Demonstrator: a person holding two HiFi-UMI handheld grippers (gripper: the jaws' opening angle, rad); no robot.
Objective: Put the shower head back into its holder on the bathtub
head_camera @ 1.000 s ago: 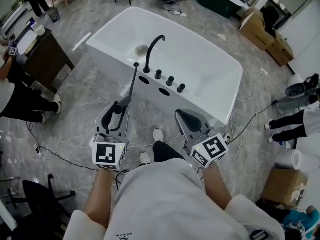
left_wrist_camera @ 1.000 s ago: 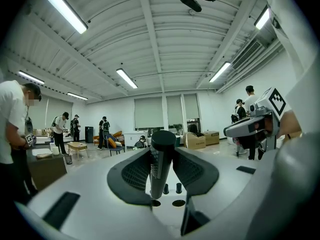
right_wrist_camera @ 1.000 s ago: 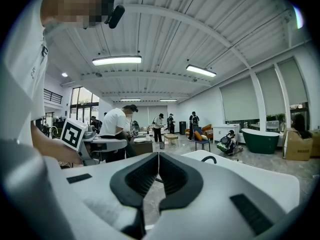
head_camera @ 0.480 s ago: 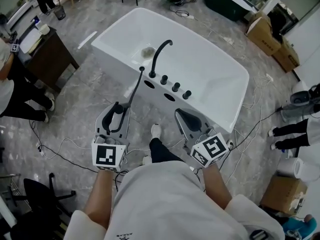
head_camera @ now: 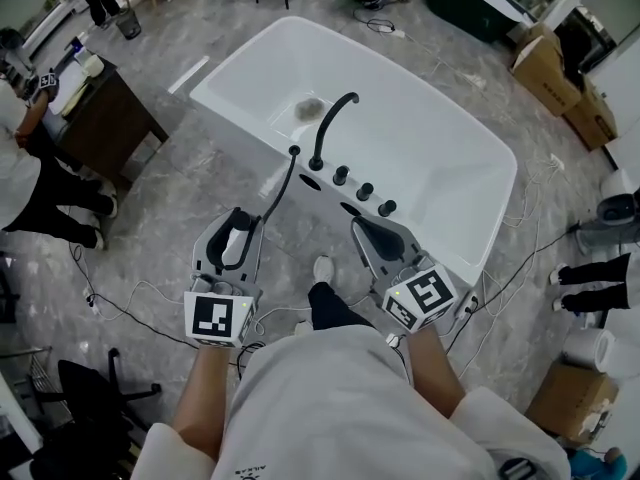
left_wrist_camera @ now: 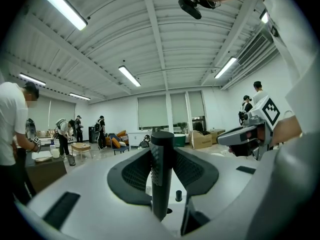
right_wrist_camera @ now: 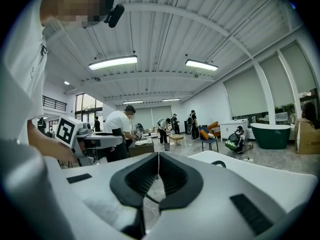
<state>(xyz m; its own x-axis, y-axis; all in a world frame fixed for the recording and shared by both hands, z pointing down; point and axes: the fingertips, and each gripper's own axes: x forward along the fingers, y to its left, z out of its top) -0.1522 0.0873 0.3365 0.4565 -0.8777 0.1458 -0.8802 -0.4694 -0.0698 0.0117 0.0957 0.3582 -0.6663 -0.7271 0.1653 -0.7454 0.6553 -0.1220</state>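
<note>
Between left gripper (left_wrist_camera: 162,171) jaws: black shower head (head_camera: 279,184) handle, clamped, wand slanting ahead toward bathtub (head_camera: 430,236) rim. Holder opening (head_camera: 310,181) lies just beyond the wand tip, beside faucet (head_camera: 331,128); not yet reached. Right gripper (right_wrist_camera: 158,176) alongside, jaws together, empty. Risks: tip may knock rim or faucet on approach; second opening (head_camera: 350,208) nearby invites wrong seating; handle may slip if tilted.

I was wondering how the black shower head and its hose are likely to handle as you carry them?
The shower head looks like a stiff, smooth cylinder, so it may twist or slip in the left gripper. Its hose bows toward the bathtub rim, so it is probably flexible and may tug sideways.
</note>
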